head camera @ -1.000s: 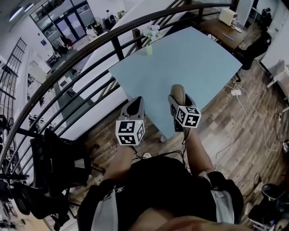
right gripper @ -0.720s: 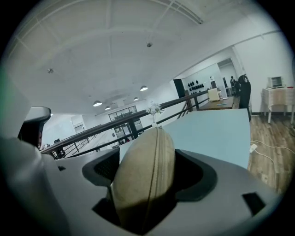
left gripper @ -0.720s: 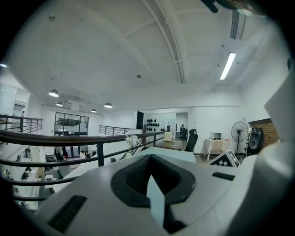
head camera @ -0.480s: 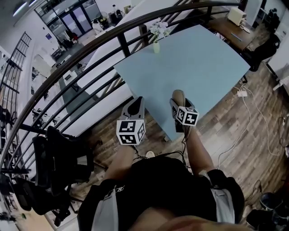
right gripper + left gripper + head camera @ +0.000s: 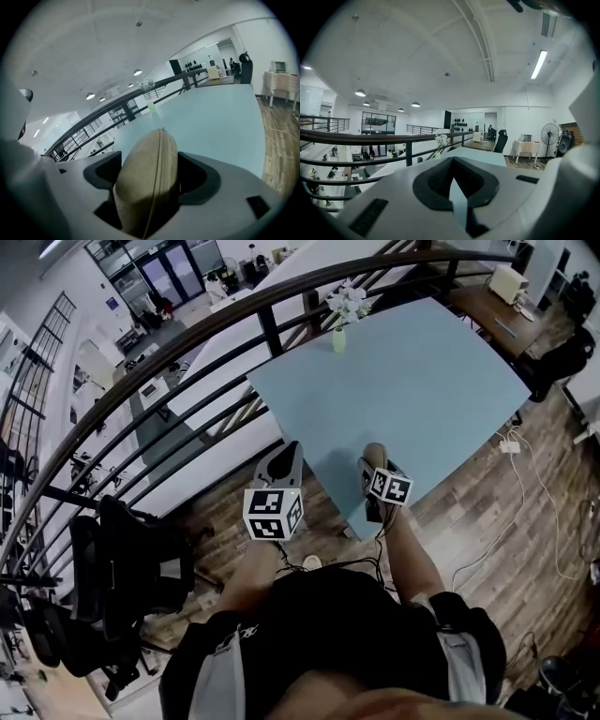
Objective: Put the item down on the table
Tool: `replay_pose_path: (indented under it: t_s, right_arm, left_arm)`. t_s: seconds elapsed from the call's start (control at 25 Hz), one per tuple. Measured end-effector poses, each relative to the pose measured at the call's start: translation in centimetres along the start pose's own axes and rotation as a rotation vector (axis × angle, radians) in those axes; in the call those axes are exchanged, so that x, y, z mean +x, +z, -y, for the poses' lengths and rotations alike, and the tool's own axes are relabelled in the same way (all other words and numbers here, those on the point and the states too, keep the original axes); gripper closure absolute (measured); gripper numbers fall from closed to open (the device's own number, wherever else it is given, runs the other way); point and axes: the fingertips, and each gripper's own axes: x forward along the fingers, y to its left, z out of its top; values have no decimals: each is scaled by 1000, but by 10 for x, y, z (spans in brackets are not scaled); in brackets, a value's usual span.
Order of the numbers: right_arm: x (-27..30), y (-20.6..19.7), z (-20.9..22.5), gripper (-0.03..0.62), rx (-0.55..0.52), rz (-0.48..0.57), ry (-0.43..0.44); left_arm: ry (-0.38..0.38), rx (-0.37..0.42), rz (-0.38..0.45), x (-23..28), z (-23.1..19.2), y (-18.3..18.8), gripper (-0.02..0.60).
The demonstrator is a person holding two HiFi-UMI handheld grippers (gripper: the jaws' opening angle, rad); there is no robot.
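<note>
My right gripper (image 5: 374, 463) is shut on a tan oval zip case (image 5: 373, 454), which stands on edge between the jaws over the near corner of the light blue table (image 5: 422, 381). In the right gripper view the case (image 5: 147, 183) fills the gap between the jaws, and the table top (image 5: 206, 117) stretches ahead. To the left, my left gripper (image 5: 284, 461) hovers over the wood floor just off the table's edge. Its jaws stand shut with nothing between them (image 5: 454, 197); only a thin sliver of table shows through.
A small vase of white flowers (image 5: 339, 332) stands at the table's far edge. A dark curved railing (image 5: 187, 362) runs behind the table and to the left. A black office chair (image 5: 122, 559) is at lower left. Cables and a power strip (image 5: 511, 444) lie on the floor at right.
The head view has shifted, so the table sits a little further right and up. The right gripper with the case has drifted slightly lower in view. The left gripper has hardly moved.
</note>
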Motion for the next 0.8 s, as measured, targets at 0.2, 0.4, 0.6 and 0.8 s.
replay_pose_path:
  t_s: [0.2, 0.4, 0.6, 0.8]
  right_arm:
    - [14, -16, -3, 215, 19, -54, 14]
    - [23, -34, -3, 214, 32, -117, 23]
    - [27, -45, -1, 214, 38, -160, 22]
    - [28, -58, 6, 220, 36, -214, 6]
  left_arm:
    - [18, -7, -6, -1, -10, -2, 571]
    - [33, -9, -4, -3, -14, -2, 571]
    - [42, -10, 0, -6, -16, -1, 571]
    - [46, -11, 2, -10, -16, -1, 571]
